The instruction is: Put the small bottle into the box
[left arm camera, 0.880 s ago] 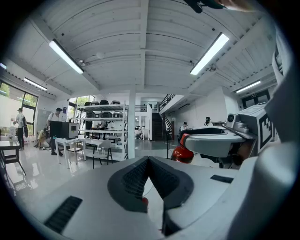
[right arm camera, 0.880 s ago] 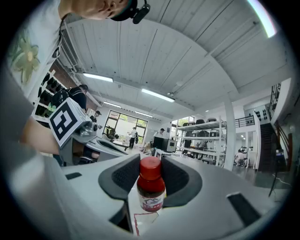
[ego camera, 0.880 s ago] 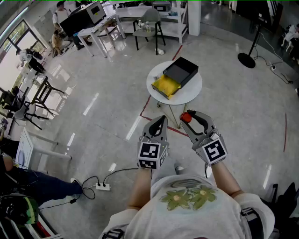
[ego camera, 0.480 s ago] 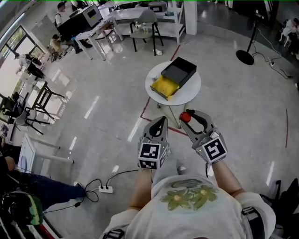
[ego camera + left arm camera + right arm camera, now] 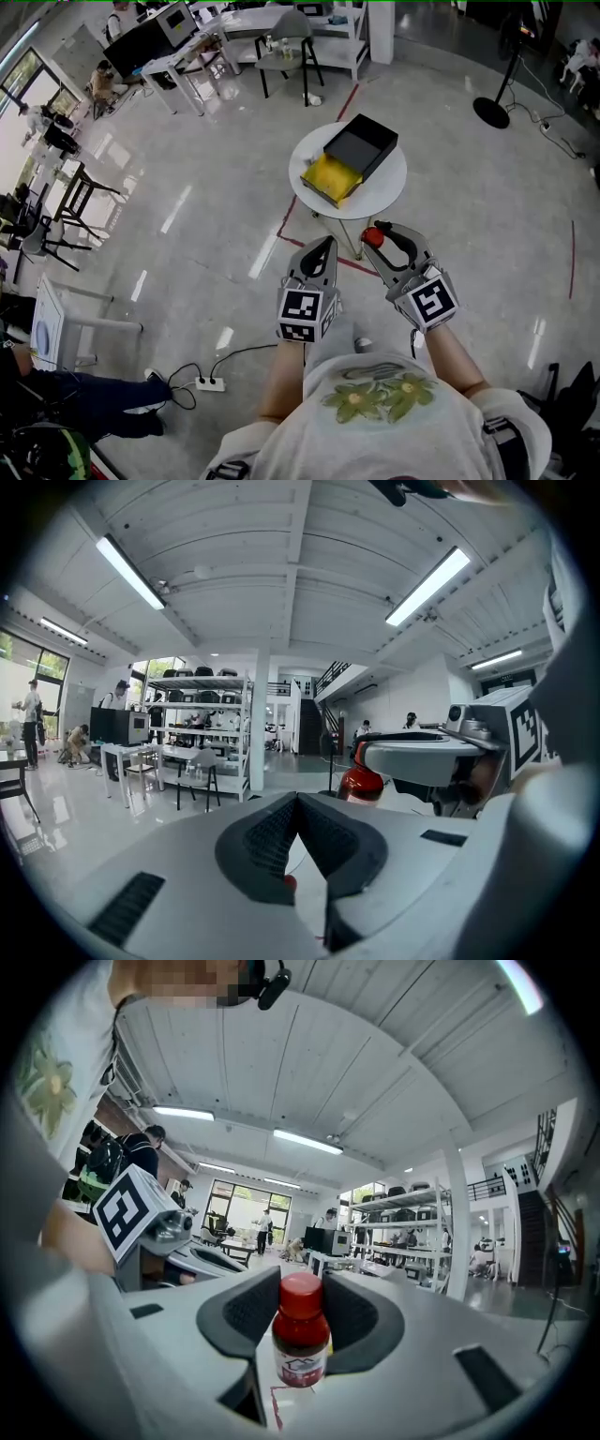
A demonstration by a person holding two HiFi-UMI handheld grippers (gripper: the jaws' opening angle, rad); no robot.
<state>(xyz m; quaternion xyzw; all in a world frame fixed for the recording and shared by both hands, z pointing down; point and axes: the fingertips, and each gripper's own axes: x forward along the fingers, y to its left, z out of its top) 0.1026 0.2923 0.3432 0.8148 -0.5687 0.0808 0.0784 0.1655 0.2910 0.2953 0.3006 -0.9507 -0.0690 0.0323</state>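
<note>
A small red bottle (image 5: 301,1336) with a red cap stands upright between the pads of my right gripper (image 5: 302,1309), which is shut on it. From the head view its cap (image 5: 373,236) shows at the tip of the right gripper (image 5: 382,234), held in the air short of the round white table (image 5: 389,190). On that table lies an open black box (image 5: 362,147) with a yellow part (image 5: 328,173) beside it. My left gripper (image 5: 323,246) hangs to the left of the right one, and its jaws (image 5: 298,803) meet with nothing between them.
The table stands on a grey floor with red tape lines (image 5: 349,101). A power strip (image 5: 209,383) and cable lie on the floor at lower left. Desks and chairs (image 5: 281,52) stand beyond the table, and a floor stand (image 5: 492,112) at the far right.
Both grippers keep their pose and the bottle stays held. The table and box have shifted slightly in the head view.
</note>
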